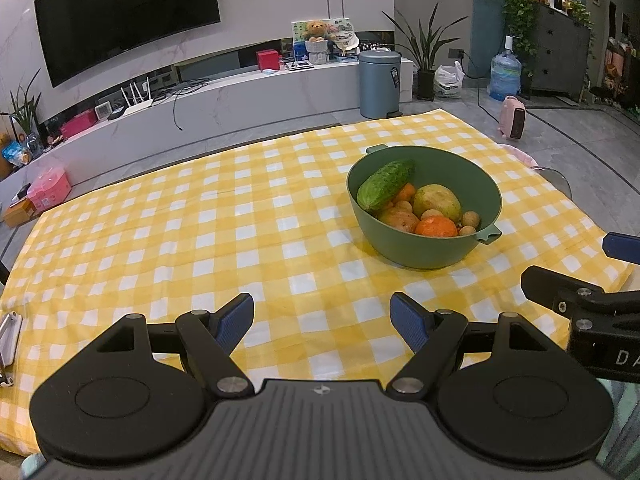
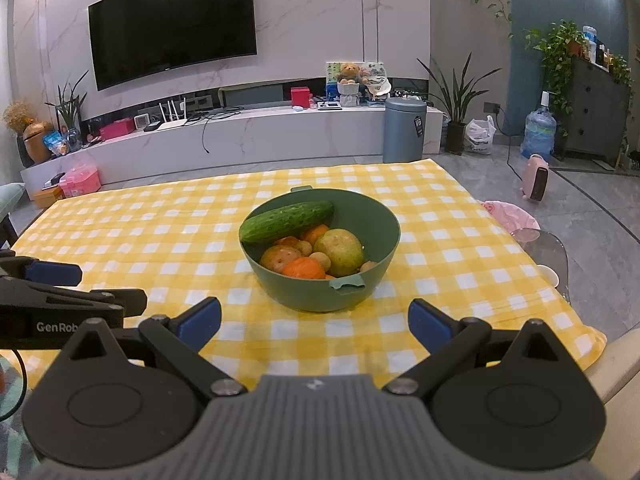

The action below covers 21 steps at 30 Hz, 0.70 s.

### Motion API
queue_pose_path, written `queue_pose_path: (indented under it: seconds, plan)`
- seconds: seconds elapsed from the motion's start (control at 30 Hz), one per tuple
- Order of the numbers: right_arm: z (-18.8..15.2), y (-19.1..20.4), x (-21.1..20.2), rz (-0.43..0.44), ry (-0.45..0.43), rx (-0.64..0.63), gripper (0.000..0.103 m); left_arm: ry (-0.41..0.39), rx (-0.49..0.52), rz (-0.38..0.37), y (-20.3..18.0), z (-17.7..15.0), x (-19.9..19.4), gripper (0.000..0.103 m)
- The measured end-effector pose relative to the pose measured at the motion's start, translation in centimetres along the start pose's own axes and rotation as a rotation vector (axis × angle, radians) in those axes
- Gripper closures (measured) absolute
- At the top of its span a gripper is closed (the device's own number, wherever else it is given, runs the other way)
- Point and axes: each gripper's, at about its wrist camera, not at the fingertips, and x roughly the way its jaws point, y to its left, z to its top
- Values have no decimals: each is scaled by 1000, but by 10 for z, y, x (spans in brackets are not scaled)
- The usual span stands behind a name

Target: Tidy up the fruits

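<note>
Tablecloth (image 2: 120, 232), yellow-and-white check, spans the whole table; nothing loose visible on its bare squares in either view. Green bowl (image 2: 320, 292) sits mid-table, dead ahead of the right gripper (image 2: 315, 322), near edge just beyond its fingertips; seen from the left gripper (image 1: 322, 322), same bowl (image 1: 424, 248) lies ahead and off to the right, farther out. So right side nearer and better lined up, by my read. Both grippers wide open, blue pads spread, gripping nothing, held low over the near edge of the cloth, side by side. All produce already in the bowl: cucumber (image 2: 286, 220) on top, long axis running left-low to right-high across the right wrist view, roughly crosswise to the right gripper's approach, left end propped on the rim. Below it a large yellow-green round fruit (image 2: 340, 250), an orange fruit (image 2: 304, 269) at the near wall, a brownish potato-like piece (image 2: 280, 258), several small tan round ones (image 2: 320, 260). Scene fits either a pile gathered into the bowl or a mixed pile waiting to be sorted out; can't settle which, and no second container in sight. Hidden: bottom layer of the bowl, anything under the cucumber, an orange piece behind it only partly visible. Small round items too tiny to identify. Near bowl handle blocks part of the near-side contents. Fisheye bends the table edges; far corners hard to judge.
</note>
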Motion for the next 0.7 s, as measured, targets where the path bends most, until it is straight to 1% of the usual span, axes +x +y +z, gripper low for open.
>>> queue_pose_path:
  seconds: [0.5, 0.7]
  plan:
    - [-3, -1, -5, 2, -3, 16, 6, -4, -4, -4, -1, -1, -4, 12]
    - [-3, -1, -6, 2, -3, 17, 6, -9, -13, -1, -2, 0, -11, 12]
